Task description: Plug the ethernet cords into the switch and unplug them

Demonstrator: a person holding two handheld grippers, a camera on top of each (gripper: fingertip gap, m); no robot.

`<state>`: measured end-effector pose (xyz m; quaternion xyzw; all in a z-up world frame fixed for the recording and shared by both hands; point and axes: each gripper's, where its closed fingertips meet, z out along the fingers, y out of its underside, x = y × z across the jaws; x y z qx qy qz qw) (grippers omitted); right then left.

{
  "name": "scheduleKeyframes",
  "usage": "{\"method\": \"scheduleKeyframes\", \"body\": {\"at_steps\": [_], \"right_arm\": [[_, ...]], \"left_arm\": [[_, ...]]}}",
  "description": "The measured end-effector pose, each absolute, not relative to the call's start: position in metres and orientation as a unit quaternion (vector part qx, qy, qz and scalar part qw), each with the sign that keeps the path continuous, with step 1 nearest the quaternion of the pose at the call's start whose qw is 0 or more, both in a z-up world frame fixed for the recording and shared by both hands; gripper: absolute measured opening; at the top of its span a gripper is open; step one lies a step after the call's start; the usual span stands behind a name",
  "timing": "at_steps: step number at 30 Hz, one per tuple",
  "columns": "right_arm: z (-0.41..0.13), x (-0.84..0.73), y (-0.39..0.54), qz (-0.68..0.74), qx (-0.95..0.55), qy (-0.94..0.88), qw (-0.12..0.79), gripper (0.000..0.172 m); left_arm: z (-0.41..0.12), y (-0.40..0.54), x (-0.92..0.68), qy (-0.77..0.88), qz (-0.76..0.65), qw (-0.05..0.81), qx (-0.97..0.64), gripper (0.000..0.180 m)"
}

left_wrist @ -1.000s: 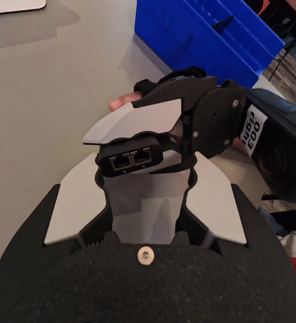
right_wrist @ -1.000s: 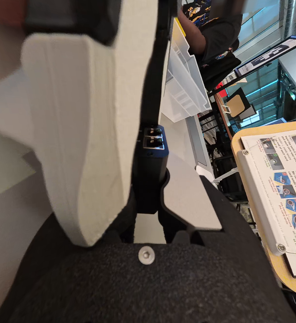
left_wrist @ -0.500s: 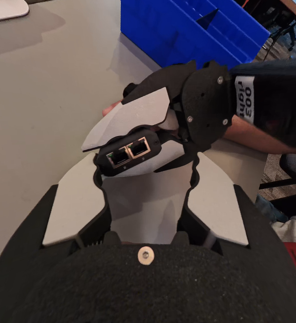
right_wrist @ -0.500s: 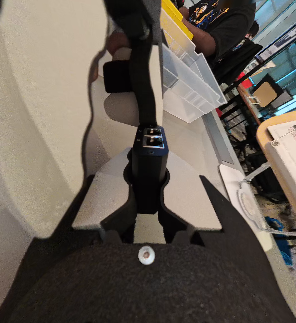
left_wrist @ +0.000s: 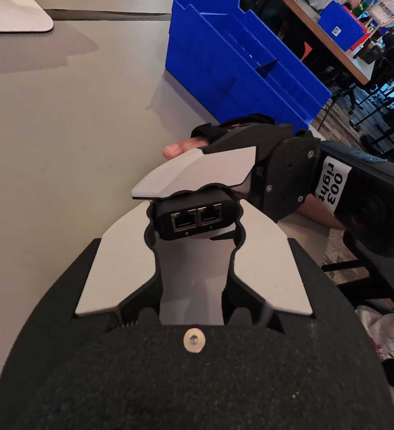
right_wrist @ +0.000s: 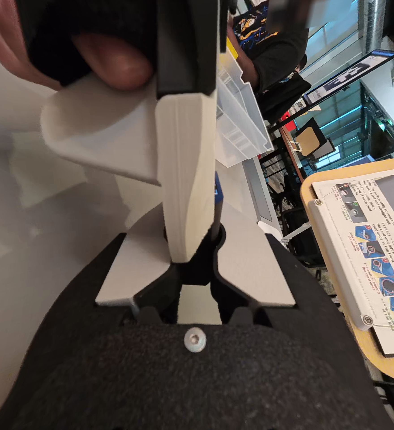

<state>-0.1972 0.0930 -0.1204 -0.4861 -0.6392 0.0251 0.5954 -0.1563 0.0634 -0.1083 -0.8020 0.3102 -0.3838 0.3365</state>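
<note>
Jaws, two sets, both at one black switch (left_wrist: pixel 192 215) above the counter (left_wrist: pixel 63 139).
Right gripper (left_wrist: pixel 189 209) pinches the switch top and bottom; left gripper (left_wrist: pixel 195 221) flanks its sides, contact unclear. Both ports empty, no cords in view: plugging not begun. Blue bin (left_wrist: pixel 226 62) stands behind; open counter toward the left edge.

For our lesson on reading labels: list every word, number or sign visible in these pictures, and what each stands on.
I do not copy out writing; its bearers:
White sticker on the right claw: legible print.
Black switch: small marks under each port.
Instruction sheet on wooden board: small print.
Far blue bin's label: too small.
</note>
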Motion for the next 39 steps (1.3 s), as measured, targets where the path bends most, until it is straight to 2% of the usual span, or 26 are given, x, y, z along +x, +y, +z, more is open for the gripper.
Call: {"method": "scheduleKeyframes", "body": {"at_steps": [5,14,24,26,33,39], "right_arm": [[-0.119,-0.2,0.089,0.05,-0.493,-0.638,0.589,0.026],[-0.132,-0.199,0.099,0.004,-0.491,-0.655,0.575,0.027],[-0.131,-0.201,0.094,0.046,-0.501,-0.655,0.564,0.026],[-0.125,-0.197,0.098,0.028,-0.497,-0.643,0.582,0.026],[-0.078,-0.169,0.113,-0.005,-0.466,-0.551,0.692,0.025],[-0.076,-0.17,0.111,0.019,-0.468,-0.543,0.697,0.026]], "left_arm": [[-0.107,0.062,-0.158,0.299,-0.414,0.314,-0.801,0.066],[-0.116,0.067,-0.163,0.288,-0.334,0.341,-0.83,0.064],[-0.111,0.064,-0.163,0.287,-0.407,0.31,-0.81,0.064],[-0.104,0.063,-0.168,0.29,-0.412,0.325,-0.8,0.059],[-0.099,0.027,-0.219,0.271,-0.427,0.418,-0.754,0.064],[-0.094,0.004,-0.295,0.271,-0.366,0.498,-0.738,0.068]]}}
